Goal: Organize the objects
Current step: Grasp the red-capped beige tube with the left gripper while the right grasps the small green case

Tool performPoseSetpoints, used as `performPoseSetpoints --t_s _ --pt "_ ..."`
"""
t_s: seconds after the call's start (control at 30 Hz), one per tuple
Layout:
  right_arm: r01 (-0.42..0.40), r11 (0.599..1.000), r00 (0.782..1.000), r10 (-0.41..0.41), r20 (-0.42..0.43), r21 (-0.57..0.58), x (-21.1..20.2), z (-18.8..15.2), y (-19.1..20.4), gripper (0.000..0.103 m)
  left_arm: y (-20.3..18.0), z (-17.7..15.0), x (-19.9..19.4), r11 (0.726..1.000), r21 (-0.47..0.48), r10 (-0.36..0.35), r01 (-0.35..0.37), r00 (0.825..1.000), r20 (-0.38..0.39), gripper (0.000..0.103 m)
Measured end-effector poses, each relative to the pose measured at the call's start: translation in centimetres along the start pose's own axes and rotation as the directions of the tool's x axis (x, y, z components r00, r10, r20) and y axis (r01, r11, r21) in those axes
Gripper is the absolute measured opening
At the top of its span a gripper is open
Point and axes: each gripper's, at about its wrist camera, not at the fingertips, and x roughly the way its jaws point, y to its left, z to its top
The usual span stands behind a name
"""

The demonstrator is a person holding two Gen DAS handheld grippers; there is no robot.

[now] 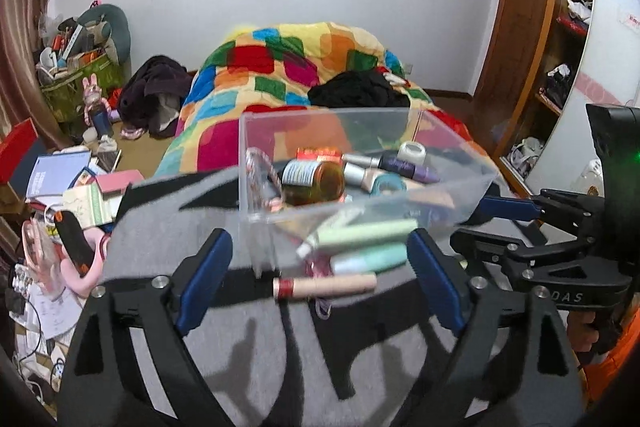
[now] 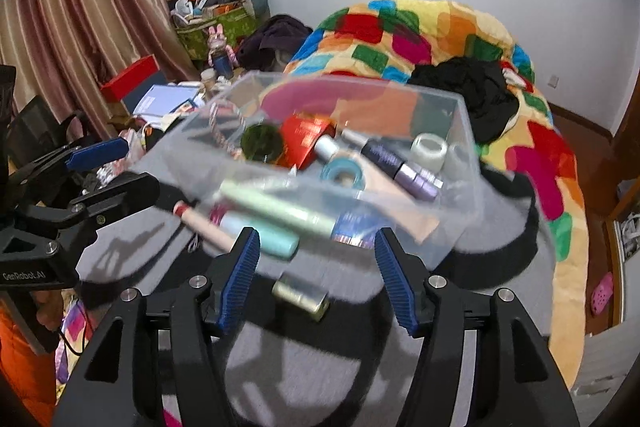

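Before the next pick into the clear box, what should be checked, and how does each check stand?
1. Left gripper open, nothing held: ok.
2. Right gripper open, nothing held: ok.
3. Clear box has room: ok, contents lie low in it.
4. Loose items remain outside: ok, beige tube with red band and gold cylinder lie on the grey cloth.
5. Beige tube between the left fingers: ok.
6. Whether the pale green tube is in the box: cannot tell, blurred.

The left gripper (image 1: 318, 275) gapes wide around pale tubes (image 1: 360, 237) beside the clear box (image 1: 460, 187).
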Motion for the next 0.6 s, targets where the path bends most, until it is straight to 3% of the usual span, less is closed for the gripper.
performPoseSetpoints --t_s 0.3,0.37,0.43,0.6 --pt "-0.036 0.996 0.992 0.046 -0.117 0.082 4.0 -2.8 -0.1 0.057 1.7 -3.5 3.2 0.999 -0.037 0.007 -0.014 0.986 -0.166 0.094" --pt "-0.037 0.994 0.992 0.049 -0.119 0.105 4.3 -3.0 -0.6 0.052 1.7 -3.8 4.1 0.999 -0.041 0.002 -0.011 0.98 -0.199 0.094" --pt "-0.032 0.994 0.993 0.043 -0.113 0.101 4.1 -3.1 -0.8 0.035 1.5 -3.8 4.8 0.999 -0.037 0.005 -0.013 0.976 -0.217 0.094" --pt "-0.02 0.996 0.996 0.028 -0.087 0.091 3.2 -3.2 -0.9 0.035 -0.1 -3.5 6.4 1.0 0.011 0.02 -0.017 0.969 -0.247 0.095"
